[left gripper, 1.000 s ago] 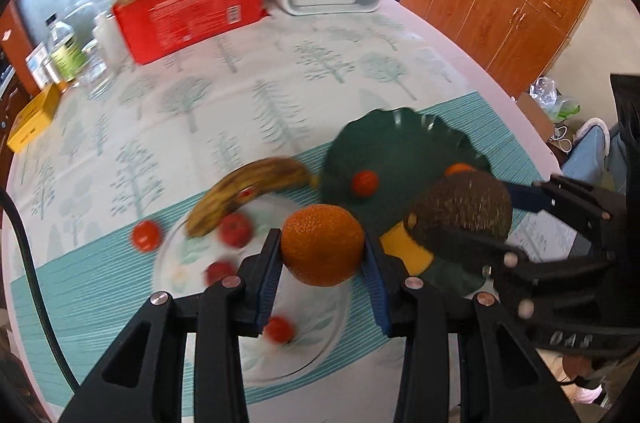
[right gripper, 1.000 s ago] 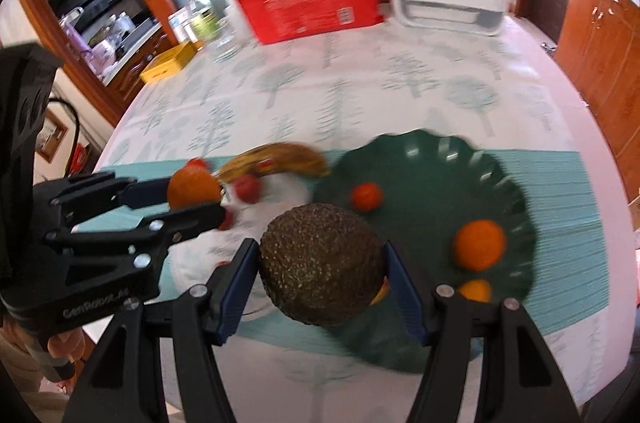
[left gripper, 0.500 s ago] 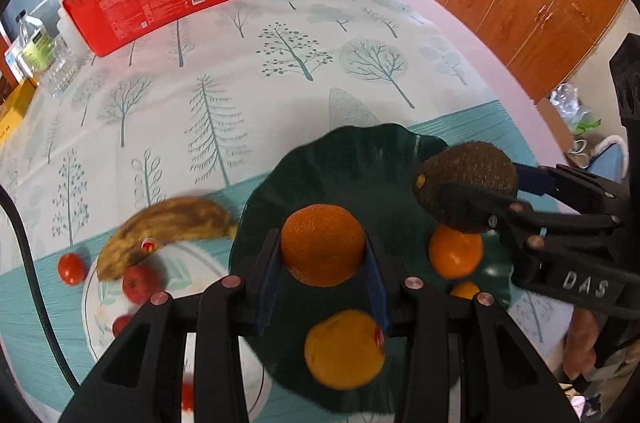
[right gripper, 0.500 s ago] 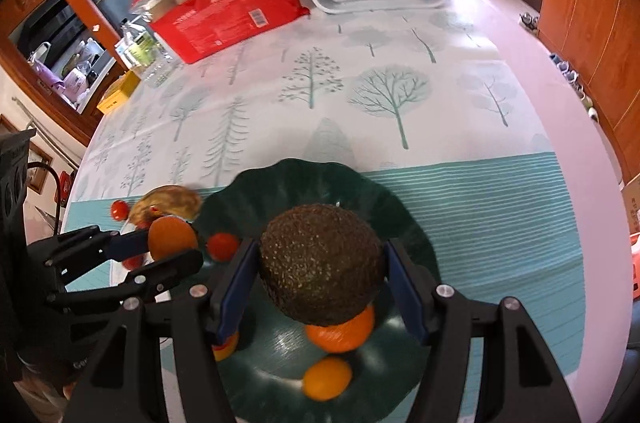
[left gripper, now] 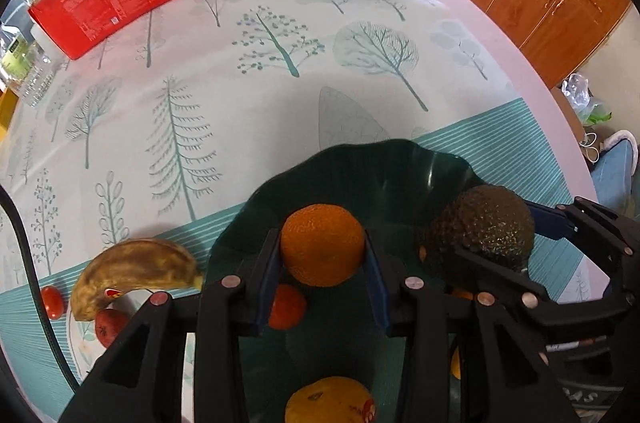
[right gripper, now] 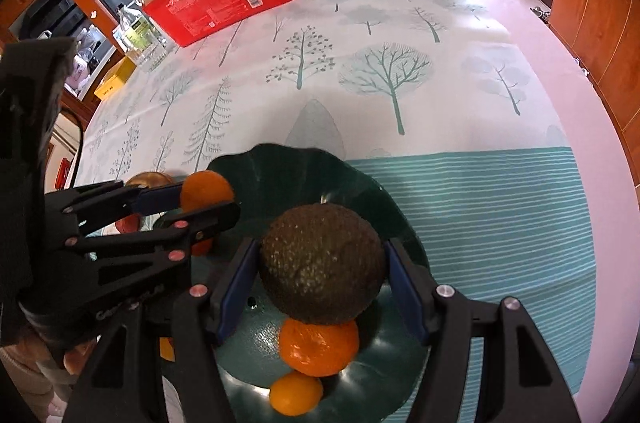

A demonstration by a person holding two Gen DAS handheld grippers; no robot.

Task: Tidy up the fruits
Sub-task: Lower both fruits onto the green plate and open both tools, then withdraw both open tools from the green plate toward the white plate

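Orange (left gripper: 322, 243) clamped in left gripper (left gripper: 322, 263), avocado (right gripper: 322, 263) in right gripper (right gripper: 322, 287); both held directly above green plate (right gripper: 280, 163) (straight drop expected).

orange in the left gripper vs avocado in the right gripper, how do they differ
The orange is bright orange with fine-pored skin; the avocado is dark brownish green and coarsely pebbled. The avocado is the bulkier fruit, so the right gripper stands wider around it than the left gripper does around the orange. The orange looks round, the avocado more egg-shaped. Both are clamped between blue pads above the dark green plate.
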